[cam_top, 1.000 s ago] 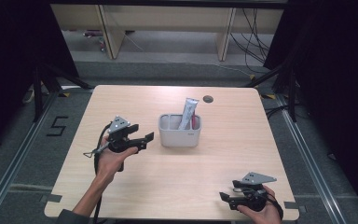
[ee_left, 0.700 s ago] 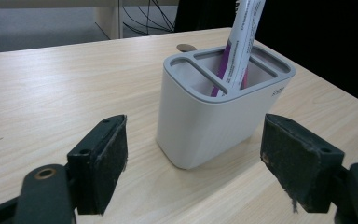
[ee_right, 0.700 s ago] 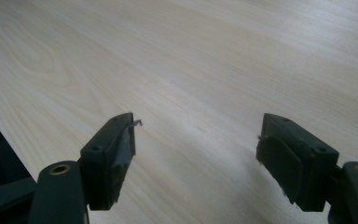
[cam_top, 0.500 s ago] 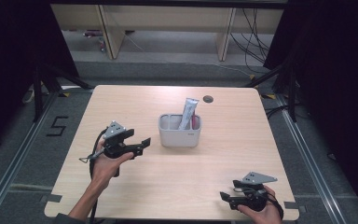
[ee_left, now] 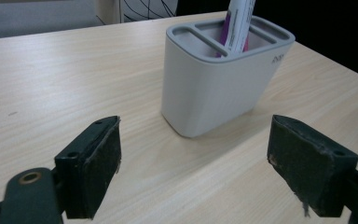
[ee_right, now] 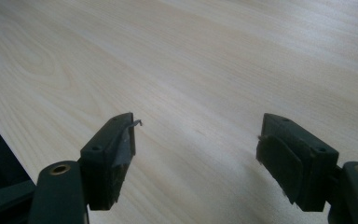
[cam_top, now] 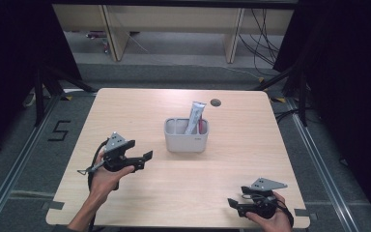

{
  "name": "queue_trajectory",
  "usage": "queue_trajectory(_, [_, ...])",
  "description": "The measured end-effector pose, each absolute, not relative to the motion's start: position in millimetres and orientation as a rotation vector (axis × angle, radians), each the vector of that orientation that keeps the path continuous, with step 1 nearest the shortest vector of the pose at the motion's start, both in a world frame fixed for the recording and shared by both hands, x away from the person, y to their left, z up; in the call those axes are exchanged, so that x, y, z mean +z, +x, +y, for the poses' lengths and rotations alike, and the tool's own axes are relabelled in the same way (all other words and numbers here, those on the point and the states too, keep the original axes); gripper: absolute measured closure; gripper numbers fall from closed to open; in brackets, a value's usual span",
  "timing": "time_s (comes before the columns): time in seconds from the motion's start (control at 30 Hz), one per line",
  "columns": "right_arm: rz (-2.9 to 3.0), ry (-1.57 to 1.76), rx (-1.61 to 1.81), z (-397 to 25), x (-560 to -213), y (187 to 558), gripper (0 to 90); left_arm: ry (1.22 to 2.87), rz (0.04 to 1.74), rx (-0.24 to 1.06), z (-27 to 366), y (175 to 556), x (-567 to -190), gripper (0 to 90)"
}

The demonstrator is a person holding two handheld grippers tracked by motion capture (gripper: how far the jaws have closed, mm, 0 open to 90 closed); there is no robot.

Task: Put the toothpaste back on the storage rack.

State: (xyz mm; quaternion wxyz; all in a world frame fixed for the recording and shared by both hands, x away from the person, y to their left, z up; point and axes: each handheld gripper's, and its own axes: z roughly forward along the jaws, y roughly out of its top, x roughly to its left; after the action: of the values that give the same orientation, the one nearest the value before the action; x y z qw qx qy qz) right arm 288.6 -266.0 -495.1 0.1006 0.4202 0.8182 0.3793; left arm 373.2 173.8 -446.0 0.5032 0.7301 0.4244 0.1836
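Left gripper (cam_top: 145, 157) jaws spread, near grey holder (cam_top: 186, 140) with tube (cam_top: 193, 117); right gripper (cam_top: 233, 205) jaws spread, empty.

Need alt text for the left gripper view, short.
A grey divided holder stands on a light wooden table with a white and purple tube upright in one of its compartments. The left gripper faces it with its two black jaws wide open and empty, short of the holder and not touching it.

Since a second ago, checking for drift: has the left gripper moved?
Yes. The left gripper has drawn back toward the person, away from the grey holder.
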Motion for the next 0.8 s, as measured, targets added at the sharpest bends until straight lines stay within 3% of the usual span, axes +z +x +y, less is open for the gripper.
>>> queue_trajectory(0.8, [2.426, 1.23, 1.133, -264.8, -496.1, 288.3, 28.0, 1.803, 1.02, 0.436, 184.5, 345.5, -468.4, 16.7])
